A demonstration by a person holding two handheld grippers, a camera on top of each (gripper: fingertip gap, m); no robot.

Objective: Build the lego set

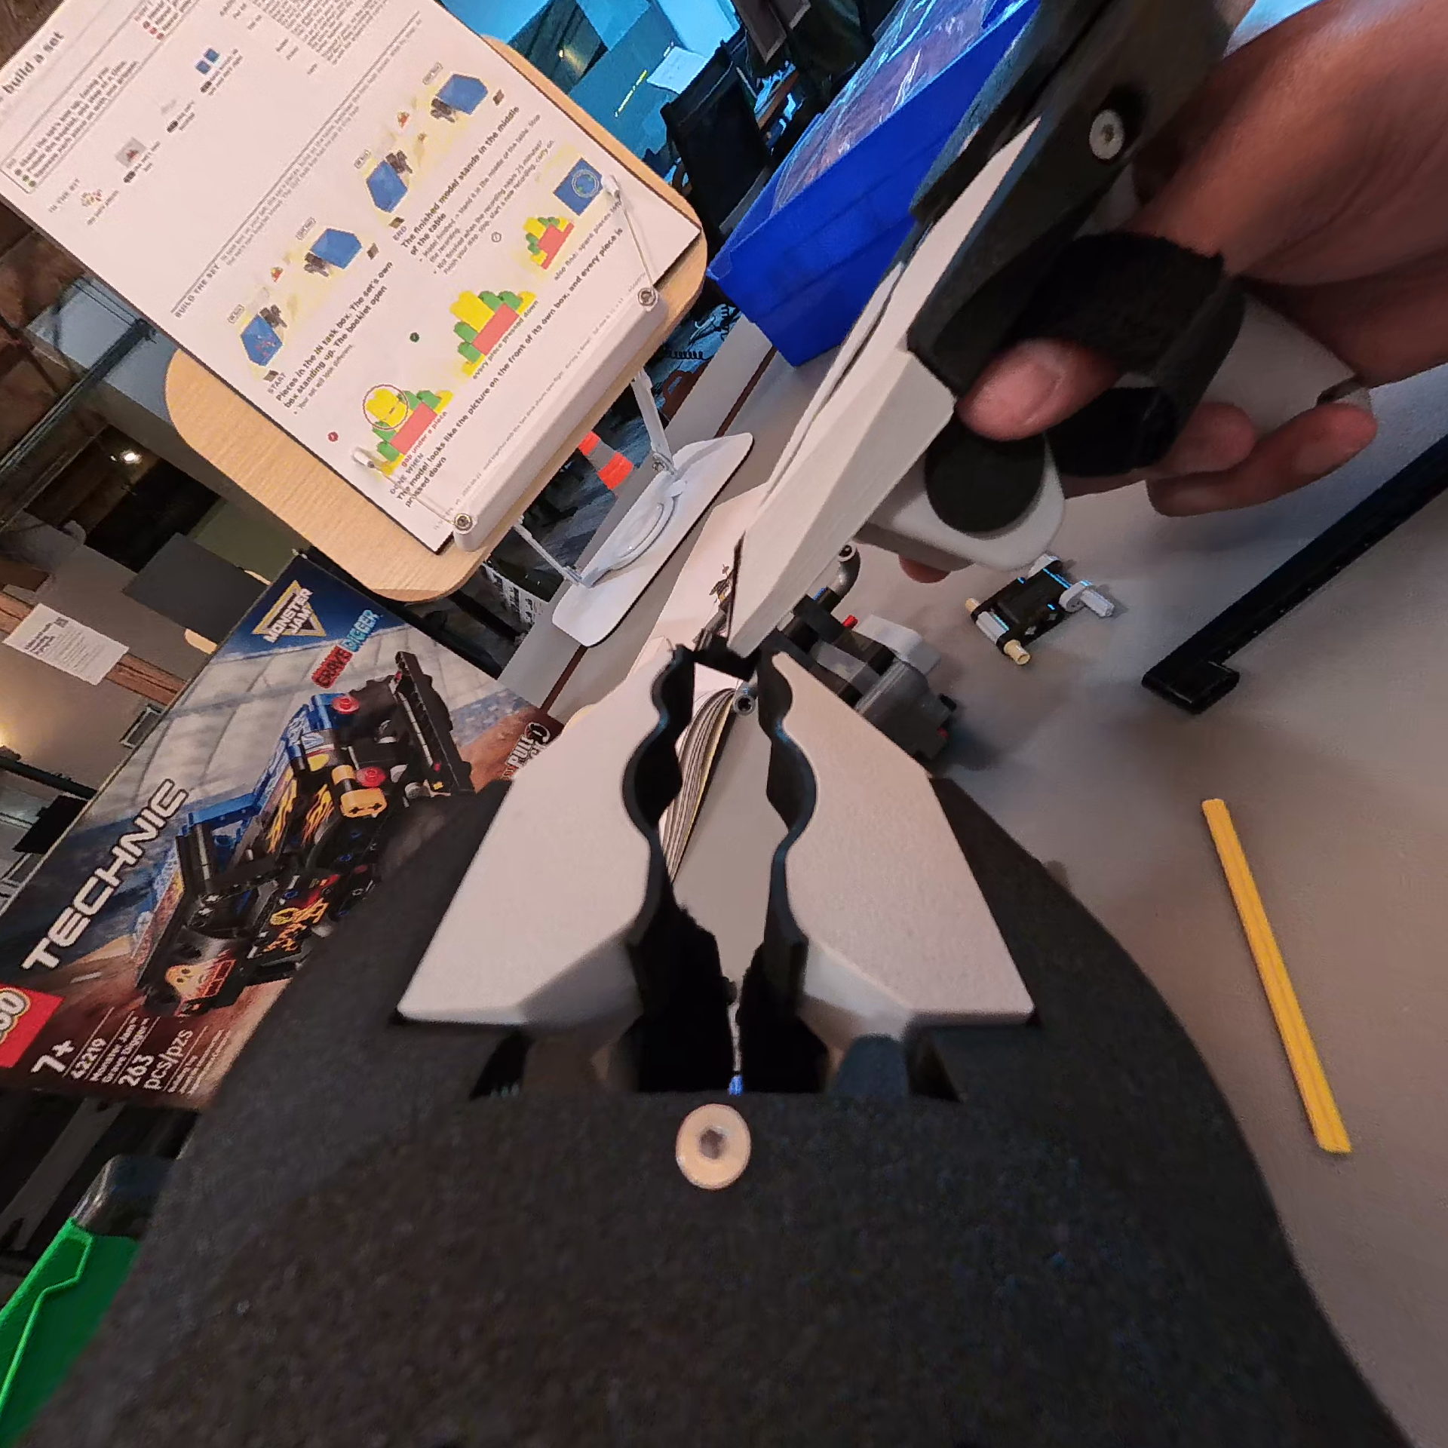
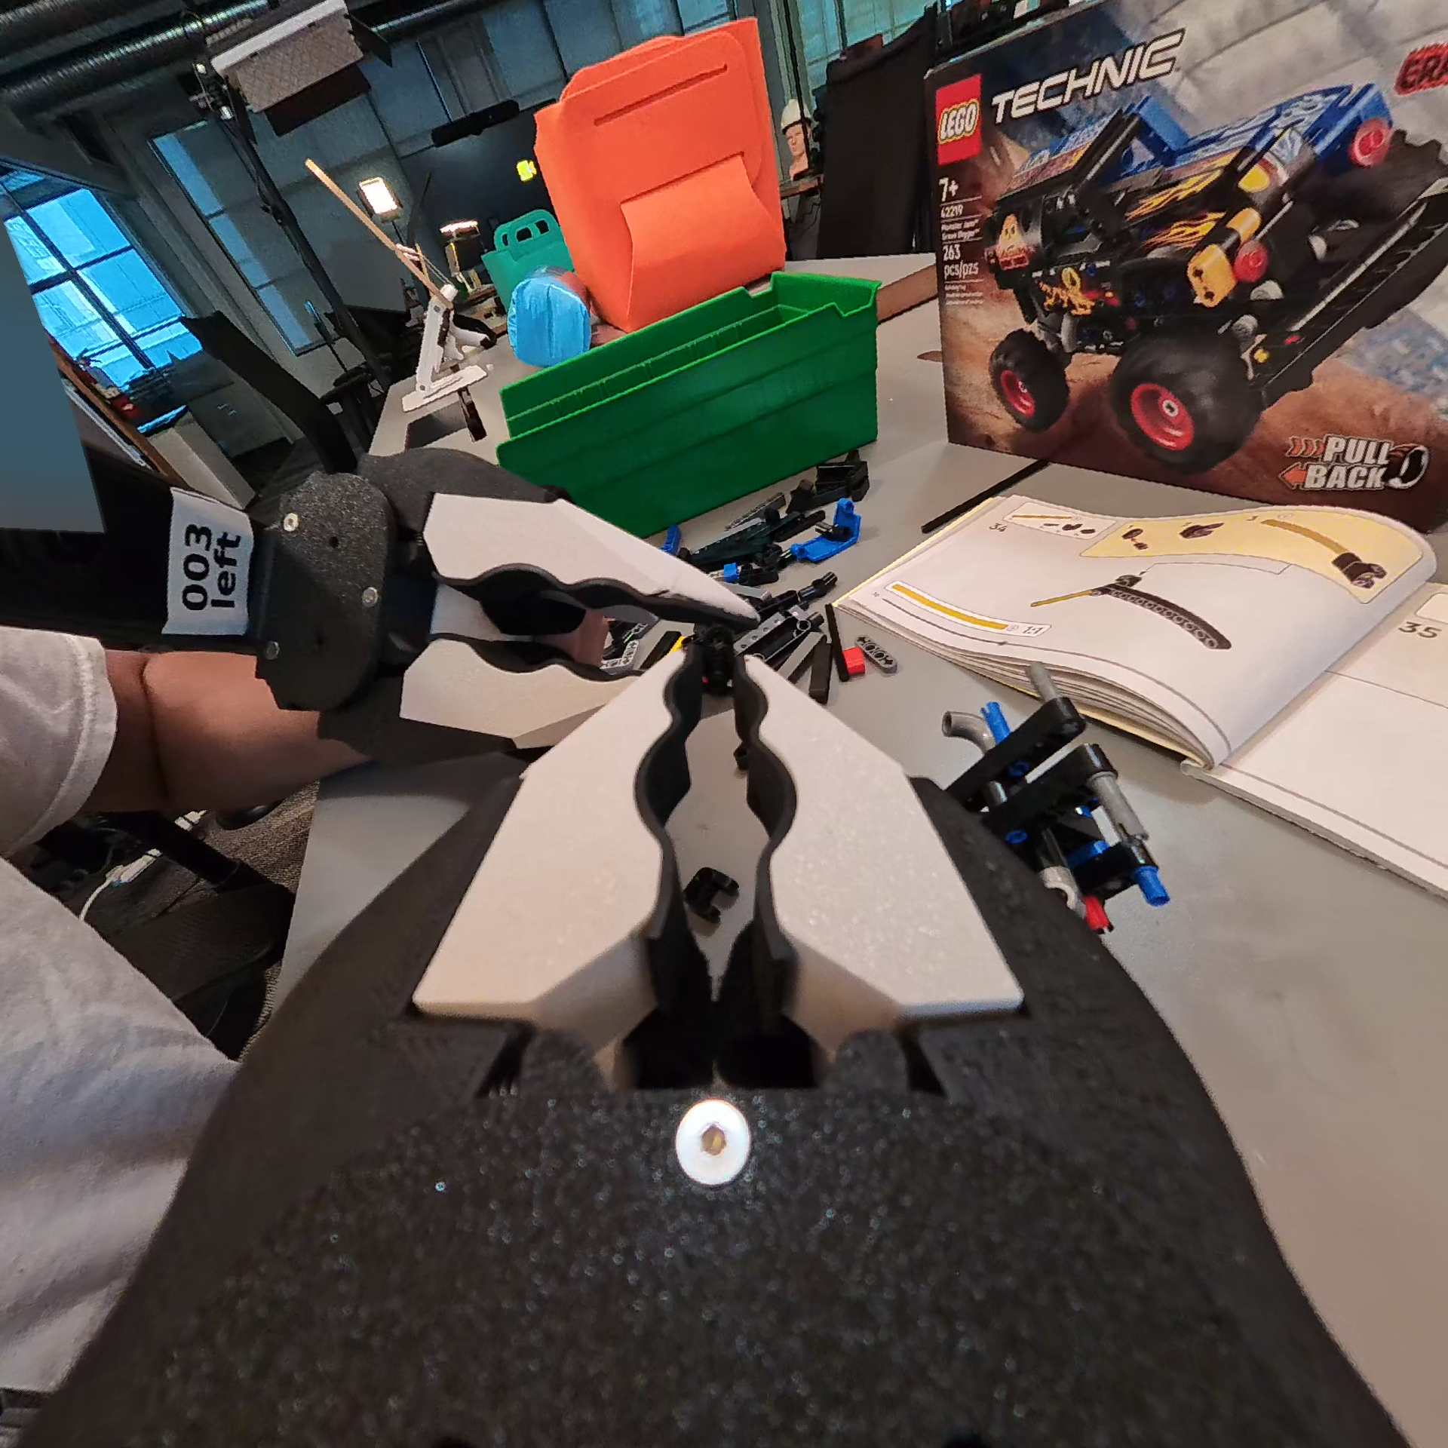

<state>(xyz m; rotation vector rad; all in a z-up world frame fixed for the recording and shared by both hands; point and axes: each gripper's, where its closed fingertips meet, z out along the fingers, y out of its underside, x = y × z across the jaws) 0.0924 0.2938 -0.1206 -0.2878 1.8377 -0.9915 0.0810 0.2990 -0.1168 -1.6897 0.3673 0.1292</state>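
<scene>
My right gripper is shut on a small black Lego piece, with a thin black part hanging below its tips. My left gripper comes in from the left in the right wrist view, and its tips meet the same small black piece. In the left wrist view the right gripper reaches down from the upper right, held by a hand. A part-built black, grey and blue model lies on the table right of my right gripper; it also shows in the left wrist view.
The open booklet lies at right, the set's box behind it. A green bin and loose pieces sit ahead. A black clip lies under my right gripper. A yellow rod, a small sub-assembly, a blue bin, an instruction stand. Less than 4 cm separates the two grippers' tips.
</scene>
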